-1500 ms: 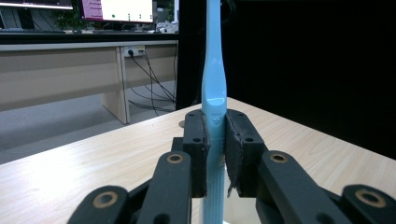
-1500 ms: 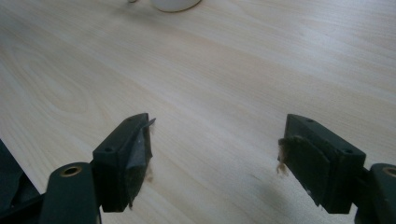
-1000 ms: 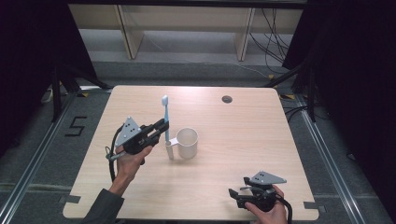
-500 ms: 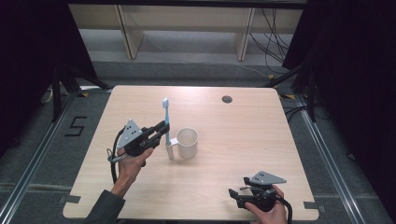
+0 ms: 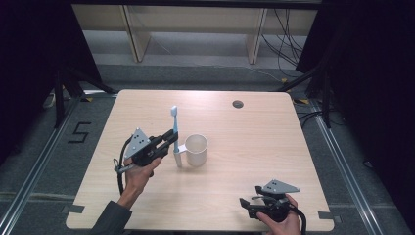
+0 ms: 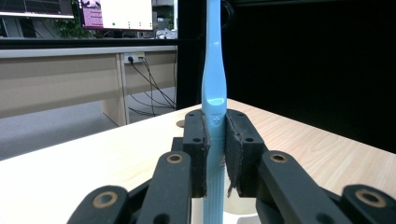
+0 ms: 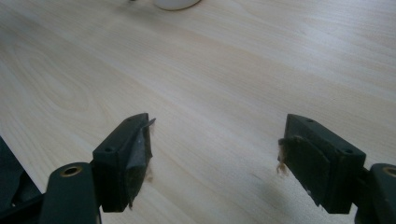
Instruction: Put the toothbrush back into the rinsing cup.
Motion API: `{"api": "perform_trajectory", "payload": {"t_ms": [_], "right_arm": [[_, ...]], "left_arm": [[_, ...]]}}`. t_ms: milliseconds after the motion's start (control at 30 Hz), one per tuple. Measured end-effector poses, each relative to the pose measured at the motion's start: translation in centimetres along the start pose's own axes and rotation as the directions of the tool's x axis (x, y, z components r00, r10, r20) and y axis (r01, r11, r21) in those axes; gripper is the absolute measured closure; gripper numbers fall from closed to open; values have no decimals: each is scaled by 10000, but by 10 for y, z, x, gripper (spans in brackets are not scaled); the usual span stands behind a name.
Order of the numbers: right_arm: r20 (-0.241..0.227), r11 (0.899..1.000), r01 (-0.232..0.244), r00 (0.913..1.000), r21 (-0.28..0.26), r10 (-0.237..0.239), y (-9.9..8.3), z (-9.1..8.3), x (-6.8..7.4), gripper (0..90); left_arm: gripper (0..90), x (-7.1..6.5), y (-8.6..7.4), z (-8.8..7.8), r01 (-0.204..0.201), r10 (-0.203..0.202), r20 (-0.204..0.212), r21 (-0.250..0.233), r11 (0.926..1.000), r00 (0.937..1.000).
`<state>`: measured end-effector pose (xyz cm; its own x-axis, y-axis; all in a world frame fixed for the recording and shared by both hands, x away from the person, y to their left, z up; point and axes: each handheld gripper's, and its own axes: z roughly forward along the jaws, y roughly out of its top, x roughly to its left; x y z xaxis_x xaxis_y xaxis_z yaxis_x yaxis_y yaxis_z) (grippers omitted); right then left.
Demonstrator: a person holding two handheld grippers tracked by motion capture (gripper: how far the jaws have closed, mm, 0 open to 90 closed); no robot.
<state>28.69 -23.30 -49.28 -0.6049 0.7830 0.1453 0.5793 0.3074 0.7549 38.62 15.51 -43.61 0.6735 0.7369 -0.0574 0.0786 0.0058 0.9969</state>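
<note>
A light blue toothbrush (image 5: 174, 134) stands upright just left of a white mug (image 5: 195, 150) near the table's middle. My left gripper (image 5: 169, 138) is shut on the toothbrush's handle, bristle end up. In the left gripper view the handle (image 6: 214, 93) is pinched between both pads, and the mug's rim (image 6: 233, 218) shows below them. My right gripper (image 5: 244, 205) rests low at the table's front right edge, jaws wide apart with nothing between them; in the right gripper view it (image 7: 215, 154) points over bare wood, the mug's base (image 7: 175, 3) far off at the top.
The light wooden table (image 5: 254, 142) has a round cable hole (image 5: 238, 104) at the back right. Dark curtains flank both sides, and shelving stands beyond the far edge. A cable trails from each gripper.
My left gripper with the toothbrush has shifted slightly toward the mug. The right gripper has stayed put.
</note>
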Motion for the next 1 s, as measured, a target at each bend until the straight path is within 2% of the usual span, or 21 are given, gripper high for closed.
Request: {"api": "perform_trajectory", "payload": {"t_ms": [367,433,733,833,1000], "right_arm": [[1,10000,25,10000,-6,-25,0,0,0,249],[-19,10000,-75,10000,28,75,0,0,0,250],[74,10000,7,10000,46,-8,0,-1,0,250],[-36,10000,-80,10000,42,80,0,0,1,249],[73,10000,71,9999,-5,-71,0,0,0,250]], "left_arm": [[784,-1,-12,1,52,-53,-71,-80,10000,10000],[784,-1,-14,0,34,-34,-183,-5,10000,9998],[784,-3,-26,0,45,-43,-240,83,10000,9997],[784,-4,-31,0,125,-122,-254,134,9998,9996],[783,-4,-36,0,135,-129,-272,197,9997,9995]]}}
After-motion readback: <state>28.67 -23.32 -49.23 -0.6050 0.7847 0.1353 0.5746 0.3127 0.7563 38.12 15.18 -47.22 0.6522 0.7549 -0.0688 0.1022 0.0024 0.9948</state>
